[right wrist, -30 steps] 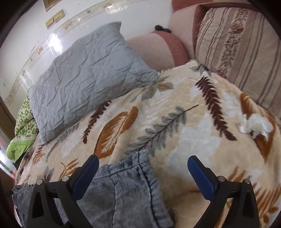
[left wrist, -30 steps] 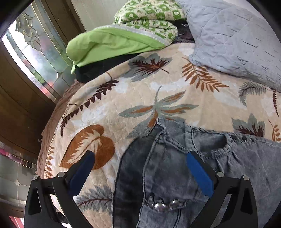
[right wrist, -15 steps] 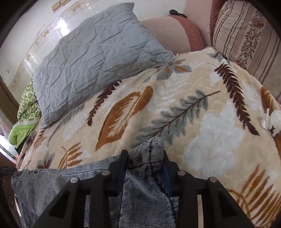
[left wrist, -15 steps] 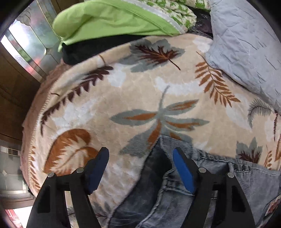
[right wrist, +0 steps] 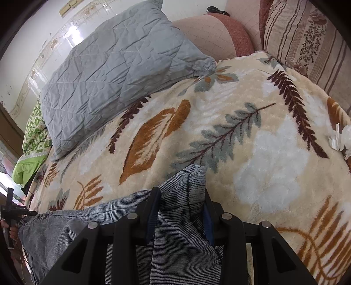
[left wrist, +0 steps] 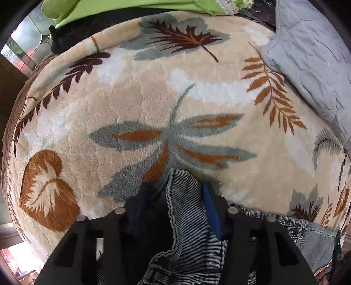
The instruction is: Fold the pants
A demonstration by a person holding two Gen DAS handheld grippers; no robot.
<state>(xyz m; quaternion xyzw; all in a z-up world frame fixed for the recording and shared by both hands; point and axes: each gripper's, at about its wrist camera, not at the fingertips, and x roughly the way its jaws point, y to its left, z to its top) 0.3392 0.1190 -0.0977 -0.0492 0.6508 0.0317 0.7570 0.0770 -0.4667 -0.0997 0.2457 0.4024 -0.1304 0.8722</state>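
Gripping the pants (right wrist: 175,245) at both ends: left gripper (left wrist: 175,206) has its jaws clenched on a bunched edge at the waist end, snap buttons (left wrist: 296,230) just to the side of it; right gripper (right wrist: 179,210) has its jaws clenched on a fold of denim at the opposite end, probably a leg hem, can't confirm. Pants lie stretched along the near edge of the bed, on the leaf-print blanket (right wrist: 219,122), well short of the grey pillow (right wrist: 114,72) at the back. Judgement: first fold is just starting, both corners pinched, cloth not visibly lifted much. To do it well: keep both pinches firm, raise both ends together so the denim hangs taut between them, no sag in the middle. Then carry one end across to the other in one flat arc and land edge on edge. Denim is heavy and stiff, so a shallow bite may slip; left bite takes in a thick rolled edge, looks secure enough. Plush blanket will drag on the cloth, so lift clear rather than slide. Keep the fold on the open blanket between pants and pillow. White crumpled tissue (right wrist: 337,138) sits far off to the pillow's right, green bedding (left wrist: 131,6) beyond the pillow's left end; neither is in the way.
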